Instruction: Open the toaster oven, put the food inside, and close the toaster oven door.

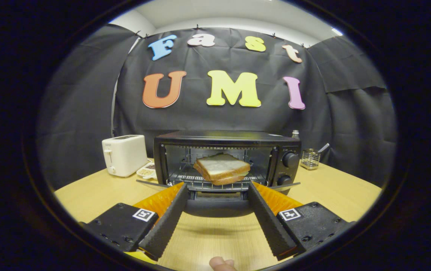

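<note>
My jaws are spread wide and hold nothing, their tips level with the front edge of the black toaster oven, one to each side of its opening. The oven door hangs dropped open between my fingers, so I see it mostly edge-on as a dark slab just above the pale wooden counter. Inside, on the wire rack, lies the sandwich of two white bread slices with brown crusts, tilted a little, one corner reaching toward the front of the rack (what lies between the slices I cannot make out). Two round black knobs sit one above the other on the oven's right panel. Left of the oven stands a white pop-up toaster, and between the two a small white dish peeks out, half hidden by the oven; its contents are too small to tell. Behind the oven's right corner is a small wire holder with a utensil handle sticking up, and a bottle top shows just over the oven's roof, the rest concealed. At the near edge, below my fingers, a fingertip of the hand carrying me is cut off.
</note>
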Demonstrator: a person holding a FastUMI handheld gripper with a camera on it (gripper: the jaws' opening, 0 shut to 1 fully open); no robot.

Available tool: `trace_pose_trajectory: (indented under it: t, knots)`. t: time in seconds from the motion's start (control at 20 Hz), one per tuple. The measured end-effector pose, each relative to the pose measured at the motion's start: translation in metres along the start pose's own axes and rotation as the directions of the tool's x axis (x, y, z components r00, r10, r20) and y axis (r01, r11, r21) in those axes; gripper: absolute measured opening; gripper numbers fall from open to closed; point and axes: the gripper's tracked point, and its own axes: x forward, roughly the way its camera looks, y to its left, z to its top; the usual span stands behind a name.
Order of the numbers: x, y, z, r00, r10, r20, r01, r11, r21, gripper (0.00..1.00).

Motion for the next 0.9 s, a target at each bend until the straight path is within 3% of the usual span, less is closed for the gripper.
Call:
trace_pose_trajectory:
  t: [0.6, 0.9]
  knots:
    - [0.049, 0.001, 0.048, 0.998, 0.024, 0.058, -0.023, 1.0, -0.009, 1.0]
    - [0.057, 0.003, 0.07, 0.994, 0.088, 0.07, -0.088, 0.996, -0.006, 1.0]
